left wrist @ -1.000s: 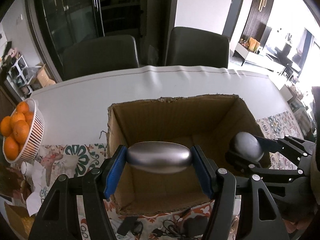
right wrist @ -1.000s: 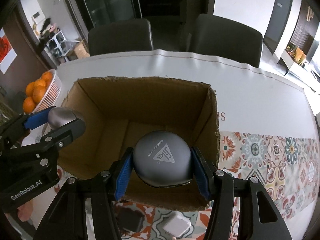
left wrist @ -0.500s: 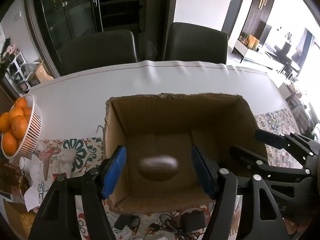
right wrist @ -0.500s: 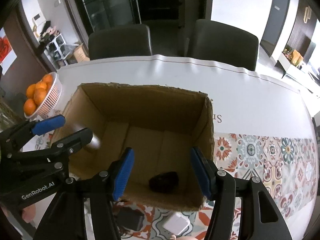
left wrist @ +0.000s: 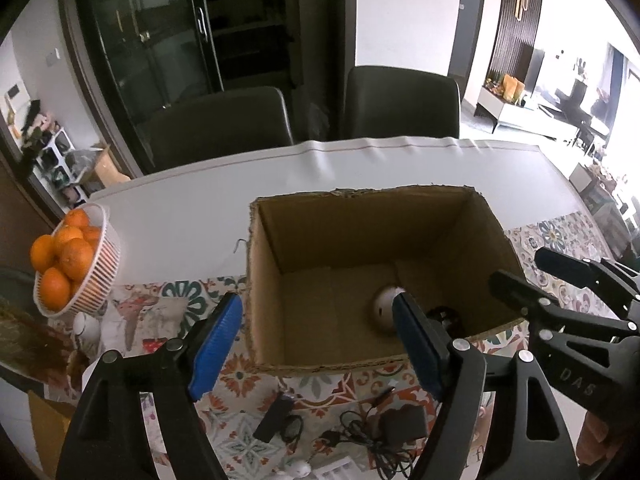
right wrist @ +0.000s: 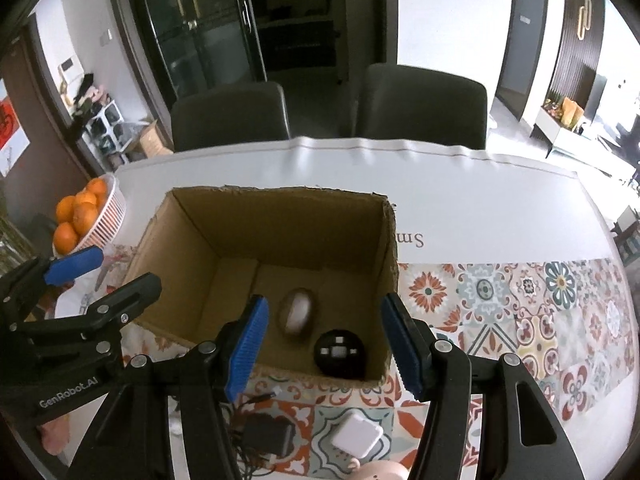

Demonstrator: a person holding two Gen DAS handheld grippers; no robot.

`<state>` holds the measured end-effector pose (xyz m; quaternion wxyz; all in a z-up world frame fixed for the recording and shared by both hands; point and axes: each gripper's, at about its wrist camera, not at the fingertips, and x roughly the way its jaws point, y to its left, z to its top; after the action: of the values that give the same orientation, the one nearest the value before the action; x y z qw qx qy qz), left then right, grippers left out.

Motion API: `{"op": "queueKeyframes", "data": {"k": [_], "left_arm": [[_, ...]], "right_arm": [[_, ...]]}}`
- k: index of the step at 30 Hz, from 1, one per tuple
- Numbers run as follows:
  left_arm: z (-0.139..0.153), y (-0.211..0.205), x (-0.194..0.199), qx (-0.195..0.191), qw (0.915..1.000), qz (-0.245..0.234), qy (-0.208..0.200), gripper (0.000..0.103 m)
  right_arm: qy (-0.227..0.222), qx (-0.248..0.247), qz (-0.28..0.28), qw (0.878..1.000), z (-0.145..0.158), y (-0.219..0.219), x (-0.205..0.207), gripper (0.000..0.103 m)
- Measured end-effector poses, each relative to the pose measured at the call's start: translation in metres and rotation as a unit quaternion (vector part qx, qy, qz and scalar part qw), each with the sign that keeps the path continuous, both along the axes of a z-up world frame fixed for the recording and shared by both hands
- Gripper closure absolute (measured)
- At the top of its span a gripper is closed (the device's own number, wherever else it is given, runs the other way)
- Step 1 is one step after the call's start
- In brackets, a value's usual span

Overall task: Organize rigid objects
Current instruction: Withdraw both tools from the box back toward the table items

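Note:
An open cardboard box stands on the table in front of both grippers. On its floor lie a silver oval case and, to its right, a black round case. My left gripper hovers above the box's near left corner. Its jaws are opening, with nothing between them. My right gripper hangs over the near wall of the box, jaws apart and empty. Each gripper also shows at the edge of the other's view, the left gripper and the right gripper.
A white basket of oranges sits at the table's left edge. In front of the box lie a black adapter with cables and a white charger on the patterned mat. Two dark chairs stand behind the table.
Both grippers let go: the silver oval case and the round grey-black case dropped to the box floor. Both grippers have pulled back and up from the box.

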<state>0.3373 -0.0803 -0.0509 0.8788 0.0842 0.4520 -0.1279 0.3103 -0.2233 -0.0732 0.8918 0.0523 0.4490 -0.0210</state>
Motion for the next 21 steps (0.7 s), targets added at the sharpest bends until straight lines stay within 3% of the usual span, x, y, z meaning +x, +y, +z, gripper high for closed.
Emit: {"op": "queueKeyframes", "data": {"k": [11, 21], "left_arm": [[0.018, 0.023, -0.037, 0.006, 0.999, 0.02, -0.04, 0.025], [0.023, 0.038, -0.066, 0.01, 0.9977, 0.029, -0.061, 0.024]], "right_arm": [[-0.055, -0.011, -0.008, 0.998, 0.017, 0.017, -0.035, 0.043], [-0.057, 0.021, -0.005, 0.998, 0.013, 0.027, -0.057, 0.043]]}}
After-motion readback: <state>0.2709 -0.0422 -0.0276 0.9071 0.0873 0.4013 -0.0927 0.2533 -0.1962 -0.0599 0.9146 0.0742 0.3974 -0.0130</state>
